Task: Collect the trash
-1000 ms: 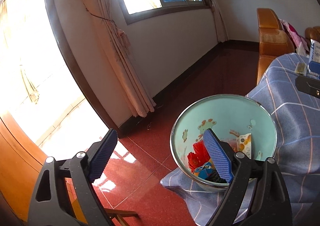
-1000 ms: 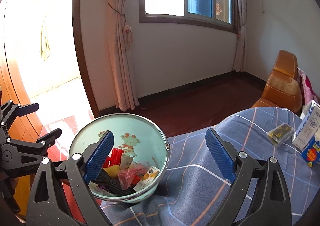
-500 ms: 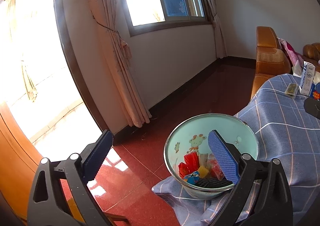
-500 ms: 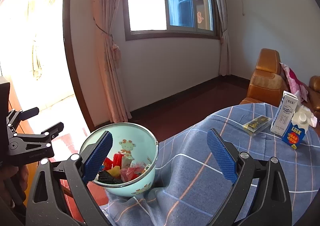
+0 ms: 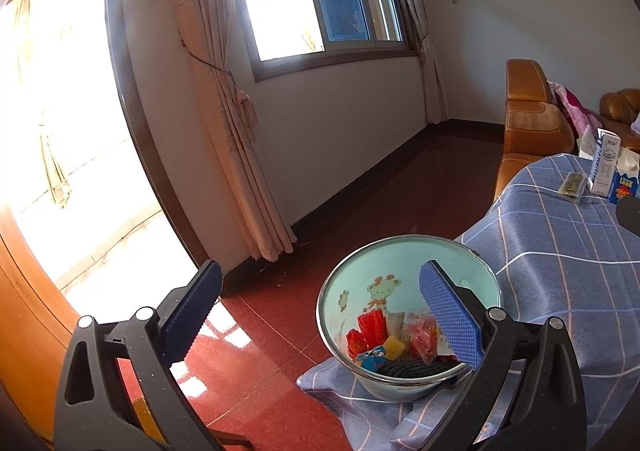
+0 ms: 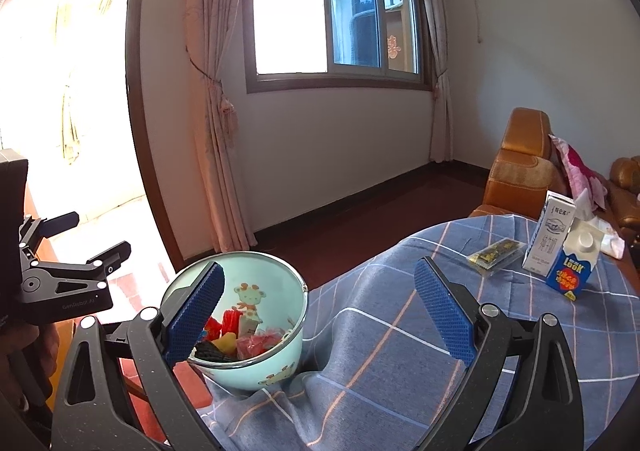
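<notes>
A pale blue bin (image 5: 404, 275) with a giraffe print stands at the left edge of a table under a blue checked cloth (image 5: 560, 251). It holds several wrappers, red, orange and black (image 5: 384, 343). My left gripper (image 5: 320, 311) is open and empty, held back from the bin. My right gripper (image 6: 320, 311) is open and empty above the cloth (image 6: 380, 351), with the bin (image 6: 276, 351) at its left. A gold packet (image 6: 496, 256), a white carton (image 6: 552, 237) and a blue carton (image 6: 574, 265) stand on the far side of the table.
An orange leather sofa (image 6: 520, 171) with pink cloth stands behind the table. Red tiled floor (image 5: 260, 351) lies left of the table. A curtain (image 5: 240, 155) and a window are on the far wall. The left gripper's body (image 6: 60, 279) shows at the left.
Both grippers have pulled back and tilted up from the bin. The bin looks smaller and the cartons on the table's far side have come into view.
</notes>
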Tool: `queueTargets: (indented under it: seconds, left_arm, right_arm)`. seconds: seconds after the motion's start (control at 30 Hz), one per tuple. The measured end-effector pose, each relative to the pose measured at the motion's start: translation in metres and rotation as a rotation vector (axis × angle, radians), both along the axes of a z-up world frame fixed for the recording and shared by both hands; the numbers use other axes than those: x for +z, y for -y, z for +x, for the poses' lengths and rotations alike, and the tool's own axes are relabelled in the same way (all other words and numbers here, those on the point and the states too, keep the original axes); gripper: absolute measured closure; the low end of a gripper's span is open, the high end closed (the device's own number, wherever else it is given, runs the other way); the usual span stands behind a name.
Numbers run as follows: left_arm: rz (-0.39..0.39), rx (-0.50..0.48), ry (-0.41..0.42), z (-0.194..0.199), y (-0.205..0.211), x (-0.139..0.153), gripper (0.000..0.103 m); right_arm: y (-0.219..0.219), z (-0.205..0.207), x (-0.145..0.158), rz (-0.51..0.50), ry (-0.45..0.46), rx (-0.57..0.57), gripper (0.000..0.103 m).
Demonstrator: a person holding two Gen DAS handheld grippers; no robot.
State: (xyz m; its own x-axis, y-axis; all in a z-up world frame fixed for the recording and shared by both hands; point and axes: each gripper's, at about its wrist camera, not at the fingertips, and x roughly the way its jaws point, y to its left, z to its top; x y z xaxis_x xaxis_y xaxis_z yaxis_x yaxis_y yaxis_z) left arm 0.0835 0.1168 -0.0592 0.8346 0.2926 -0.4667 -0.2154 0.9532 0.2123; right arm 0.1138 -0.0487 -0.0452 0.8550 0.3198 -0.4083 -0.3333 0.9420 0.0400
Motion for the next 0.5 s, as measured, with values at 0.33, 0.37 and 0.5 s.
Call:
queueTargets:
  seconds: [0.33, 0.37, 0.5]
  left_arm:
    - [-0.001, -0.010, 0.021, -0.004, 0.005, 0.007, 0.006]
    - [-0.001, -0.009, 0.022, -0.004, 0.005, 0.007, 0.006]
    - [-0.001, -0.006, 0.024, -0.004, 0.005, 0.007, 0.006]
  right_arm:
    - [0.002, -0.014, 0.008, -0.005, 0.026, -0.015, 0.008]
    - [0.002, -0.015, 0.008, -0.004, 0.028, -0.016, 0.008]
    - [0.001, -0.018, 0.010, -0.001, 0.036, -0.015, 0.008]
